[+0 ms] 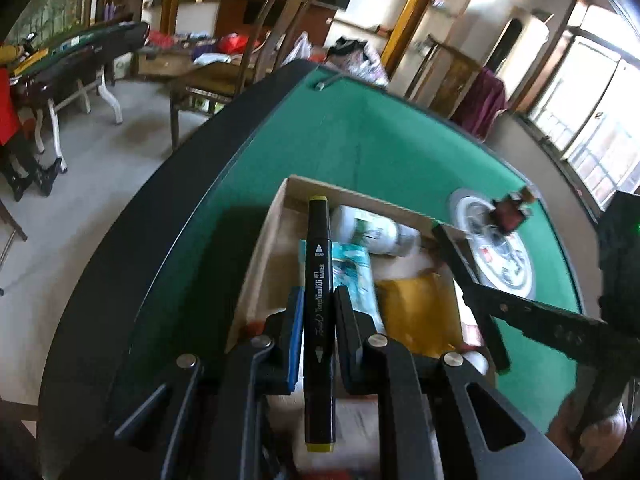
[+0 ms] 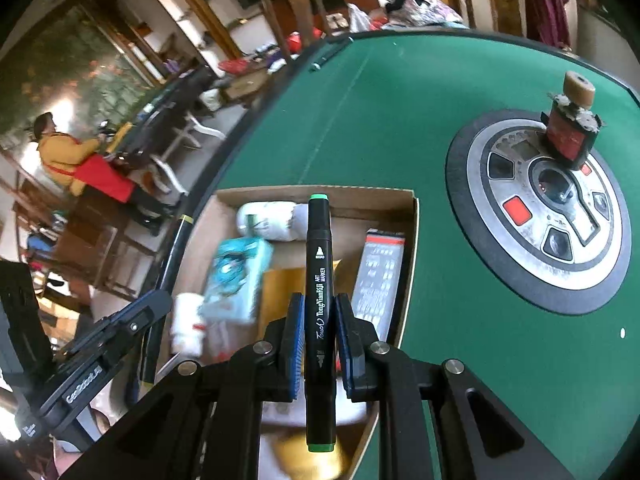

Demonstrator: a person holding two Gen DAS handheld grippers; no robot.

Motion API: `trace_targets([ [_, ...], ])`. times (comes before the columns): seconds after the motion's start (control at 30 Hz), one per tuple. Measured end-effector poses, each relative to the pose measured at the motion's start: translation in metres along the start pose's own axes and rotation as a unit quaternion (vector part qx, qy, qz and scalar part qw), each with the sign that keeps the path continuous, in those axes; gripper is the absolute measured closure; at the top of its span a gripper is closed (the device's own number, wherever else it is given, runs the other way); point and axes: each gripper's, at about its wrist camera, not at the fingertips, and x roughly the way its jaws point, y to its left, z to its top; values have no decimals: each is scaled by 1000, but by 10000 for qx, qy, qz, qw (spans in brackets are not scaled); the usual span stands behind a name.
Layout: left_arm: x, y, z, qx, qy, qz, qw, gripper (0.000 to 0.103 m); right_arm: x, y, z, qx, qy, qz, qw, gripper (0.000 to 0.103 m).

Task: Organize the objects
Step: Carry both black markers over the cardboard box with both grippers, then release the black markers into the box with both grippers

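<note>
The left claw [image 1: 318,344] was clenched on a yellow-capped marker [image 1: 319,312], and the right claw [image 2: 319,344] gripped a green-capped marker [image 2: 319,312]. Both hung over a crowded cardboard box [image 2: 320,194] near the green bench's [image 2: 400,120] dark rim, with bare felt beyond.

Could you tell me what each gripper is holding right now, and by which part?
The left gripper clamps a yellow-capped marker around the middle of its barrel. The right gripper clamps a green-capped marker the same way, mid-barrel, above the cardboard box.
</note>
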Motion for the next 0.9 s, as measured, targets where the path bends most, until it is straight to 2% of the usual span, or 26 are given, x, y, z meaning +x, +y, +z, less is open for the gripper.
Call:
trace_targets([
  [0.13,18,2,3,29,197,45,9998,89,14,-2,7,0,114,-106,9999,86],
  [0.23,23,4,2,31,191,11,9998,88,16,-3,11,-35,97,-176,9998,86],
  [0.3,23,3,1,0,165,-52,9999,79,18,-2,13,-39,99,-198,9997,86],
  [0.37,21,5,0,-102,89,-181,9997,48,20,-1,13,-62,136,-165,9998,85],
  [0.5,5,-2,-4,-79,-123,-414,9990,41,4,-1,10,-172,-94,-105,9998,78],
  [0.53,-4,-6,-8,-6,-214,-474,9986,39,-7,0,8,-273,-217,-107,9993,72],
  [0.6,-26,-18,-19,208,-532,-408,9975,34,-28,3,0,-481,-495,-160,9975,53],
  [0.67,-55,-35,-34,489,-1004,-172,9936,20,-59,1,-14,-724,-1015,-404,9914,19],
  [0.73,-85,-54,-51,734,-1599,128,9843,6,-83,0,-31,-891,-1547,-757,9810,5],
  [0.77,-100,-64,-61,806,-1907,284,9779,0,-94,-1,-40,-964,-1802,-954,9742,3],
  [0.83,-127,-85,-82,886,-2473,629,9628,0,-110,-4,-60,-1037,-2164,-1250,9627,1],
  [0.9,-145,-104,-97,880,-2782,844,9528,0,-120,-11,-75,-938,-2290,-1267,9606,0],
])
